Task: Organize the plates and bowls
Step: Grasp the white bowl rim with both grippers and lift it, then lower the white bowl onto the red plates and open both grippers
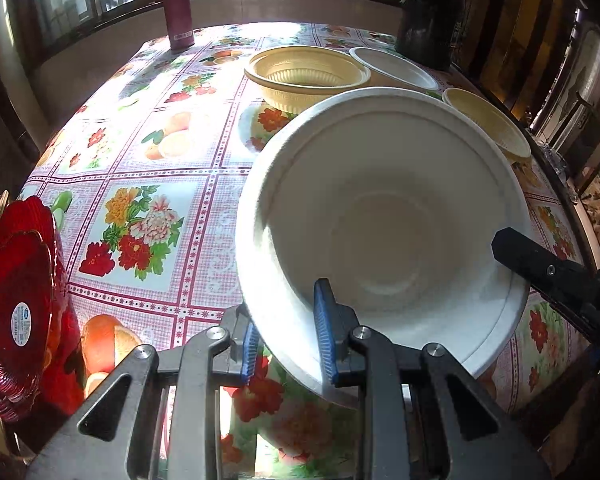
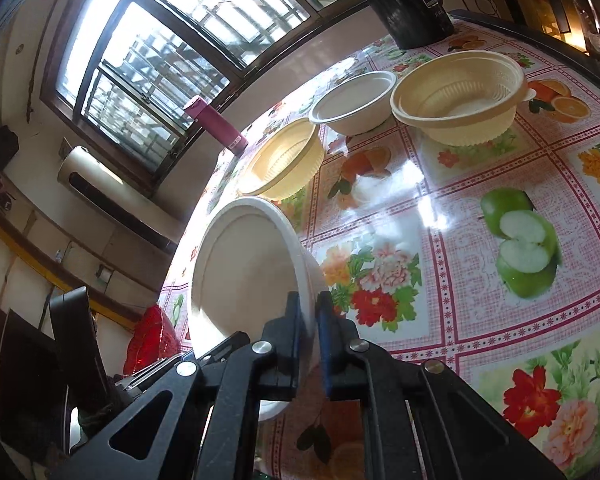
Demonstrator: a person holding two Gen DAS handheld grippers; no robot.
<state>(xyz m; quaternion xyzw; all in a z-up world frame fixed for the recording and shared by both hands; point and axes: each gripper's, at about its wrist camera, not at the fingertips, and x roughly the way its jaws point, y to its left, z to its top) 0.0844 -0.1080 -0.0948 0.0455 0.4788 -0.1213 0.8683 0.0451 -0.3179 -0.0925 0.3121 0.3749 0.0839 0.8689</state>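
A table spread with a glossy oilcloth (image 1: pixel 148 184) printed in pink-bordered squares of flowers, oranges and cut green apples; at its far edge a magenta flask (image 1: pixel 177 8) stands upright, and a dark cylindrical container (image 1: pixel 430 20) stands at the other far corner, the two well apart; behind them a wide window (image 2: pixel 148 52) with dark frames and a metal grille outside; below it, against the wall, a white appliance with a dark slot (image 2: pixel 90 178).

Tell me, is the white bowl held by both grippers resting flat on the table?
No, the white bowl is tilted, clamped at its rim by the right gripper above the tablecloth.
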